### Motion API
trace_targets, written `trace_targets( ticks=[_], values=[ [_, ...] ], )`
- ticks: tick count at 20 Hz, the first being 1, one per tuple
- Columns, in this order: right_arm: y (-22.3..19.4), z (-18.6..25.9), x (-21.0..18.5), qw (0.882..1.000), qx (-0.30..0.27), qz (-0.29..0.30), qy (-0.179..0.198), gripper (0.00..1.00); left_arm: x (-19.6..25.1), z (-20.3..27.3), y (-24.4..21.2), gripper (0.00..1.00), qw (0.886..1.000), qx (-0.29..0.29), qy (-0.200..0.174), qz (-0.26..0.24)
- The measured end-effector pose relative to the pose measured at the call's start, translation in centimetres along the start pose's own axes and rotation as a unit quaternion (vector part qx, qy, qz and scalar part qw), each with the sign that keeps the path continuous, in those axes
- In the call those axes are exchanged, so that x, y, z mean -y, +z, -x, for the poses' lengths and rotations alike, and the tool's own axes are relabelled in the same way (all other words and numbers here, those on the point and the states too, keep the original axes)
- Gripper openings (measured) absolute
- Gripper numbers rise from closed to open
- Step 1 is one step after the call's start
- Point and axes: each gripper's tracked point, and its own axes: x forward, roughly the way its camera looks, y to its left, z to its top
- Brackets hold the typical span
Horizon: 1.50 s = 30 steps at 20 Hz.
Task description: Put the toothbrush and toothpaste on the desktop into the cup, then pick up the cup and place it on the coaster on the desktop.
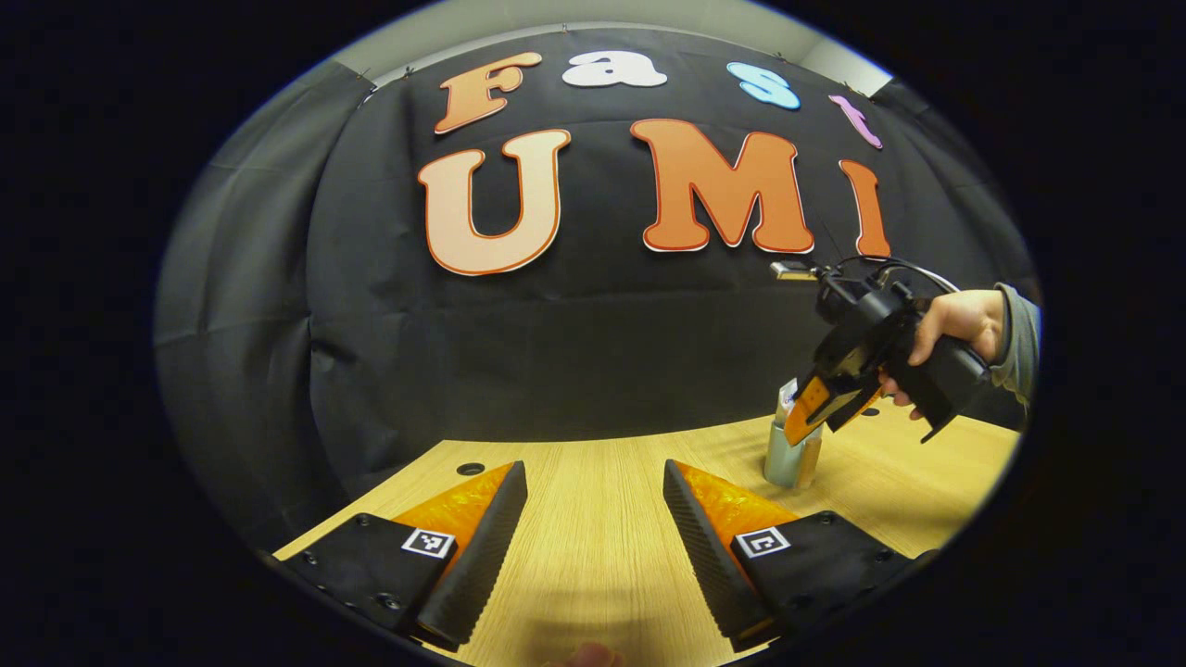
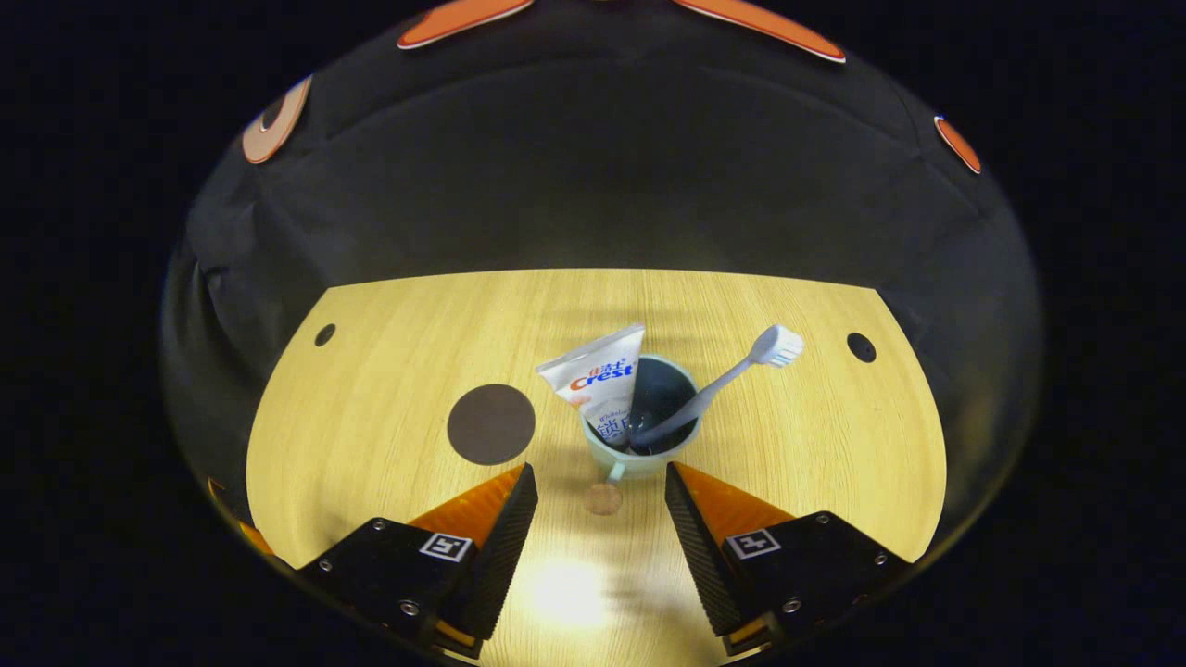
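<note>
In the right gripper view a pale green cup stands on the wooden desktop, its small handle pointing toward me. A white toothpaste tube and a grey toothbrush with a white head both stand in it, leaning apart. A dark round coaster lies just left of the cup. My right gripper hangs open above and in front of the cup, nothing between its fingers. In the left gripper view the cup is at the right, with the right gripper tilted down over it. My left gripper is open over bare wood.
A hand and grey sleeve hold the right gripper. The desktop has small dark holes near its far corners, and another hole shows in the left gripper view. Black cloth walls close the booth behind the table.
</note>
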Motion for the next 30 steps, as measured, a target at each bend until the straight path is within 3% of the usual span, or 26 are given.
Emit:
trace_targets(
  ticks=[4, 9, 13, 15, 16, 19, 20, 22, 29, 30],
  values=[
    [-2.3, -2.6, -0.2, 0.998, -0.054, 0.019, -0.029, 0.81, -1.0, -0.3, 0.2, 0.94, 1.0, 0.004, 0.01, -0.02],
    [-3.5, -5.2, 0.0, 0.996, -0.09, 0.002, -0.029, 0.75, -0.9, -0.2, 0.2, 0.94, 1.0, 0.004, 0.002, -0.017],
    [-4.0, -6.7, 1.5, 0.993, -0.105, -0.018, -0.048, 0.57, -1.2, -0.6, -0.3, 0.94, 1.0, -0.002, 0.004, -0.012],
    [-3.7, -6.9, 1.9, 0.993, -0.105, -0.037, -0.046, 0.35, -1.2, -0.6, -0.8, 0.94, 1.0, -0.006, 0.004, -0.012],
    [-3.6, -7.1, 2.1, 0.993, -0.102, -0.036, -0.043, 0.29, -1.2, -0.6, -0.7, 0.94, 1.0, -0.007, 0.004, -0.011],
    [-3.6, -7.0, 2.1, 0.995, -0.092, -0.019, -0.044, 0.27, -0.8, -0.6, -0.9, 0.94, 1.0, -0.012, -0.001, -0.007],
    [-3.4, -7.0, 2.0, 0.995, -0.087, -0.011, -0.047, 0.31, -0.8, -0.6, -1.0, 0.94, 1.0, -0.013, -0.001, -0.007],
    [-3.4, -7.2, 2.0, 0.995, -0.083, -0.004, -0.051, 0.26, -0.6, -0.5, -0.9, 0.94, 1.0, -0.013, -0.001, -0.006],
    [-1.9, -5.7, 0.9, 0.998, -0.059, 0.0, -0.016, 0.25, -0.1, -0.2, -1.2, 0.94, 1.0, -0.019, -0.01, 0.001],
    [-1.7, -5.1, 0.8, 0.998, -0.058, 0.005, -0.011, 0.21, -0.2, -0.2, -1.5, 0.94, 1.0, -0.022, -0.01, 0.004]
  ],
)
